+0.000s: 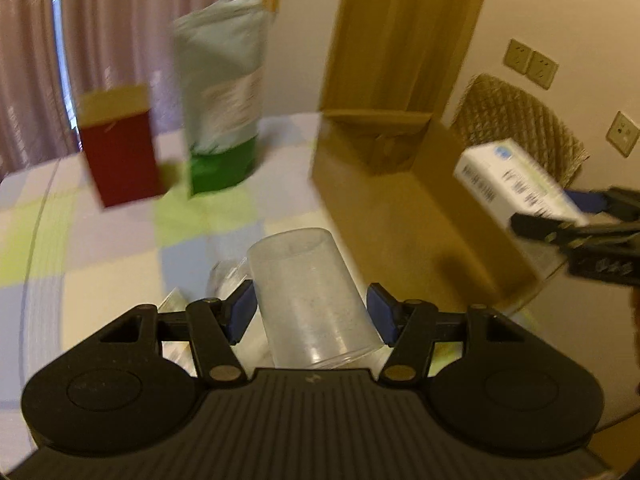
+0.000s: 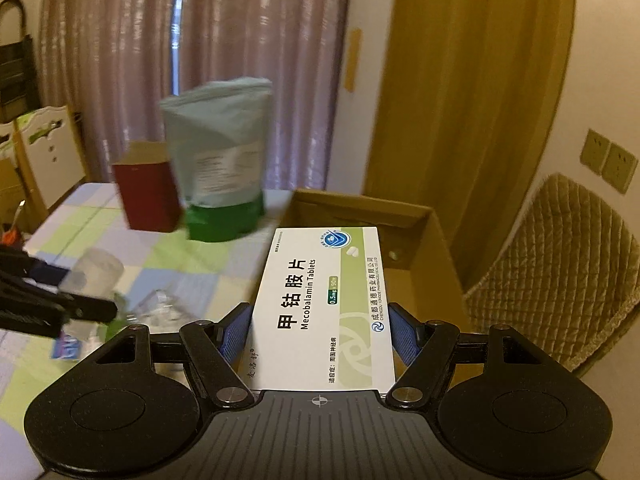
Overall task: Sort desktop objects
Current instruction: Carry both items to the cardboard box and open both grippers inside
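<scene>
The left gripper (image 1: 311, 307) pinches a clear plastic cup (image 1: 310, 292), the right gripper (image 2: 319, 330) clamps a medicine box (image 2: 324, 308), the cardboard box (image 2: 404, 248) at one o'clock

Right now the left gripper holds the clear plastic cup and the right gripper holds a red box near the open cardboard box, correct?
Not quite. The right gripper holds a white medicine box, not a red one, as the right wrist view shows. The red box stands on the table beside the green and white pouch. The rest is right: the left gripper holds the clear plastic cup, and the open cardboard box is close ahead.
</scene>
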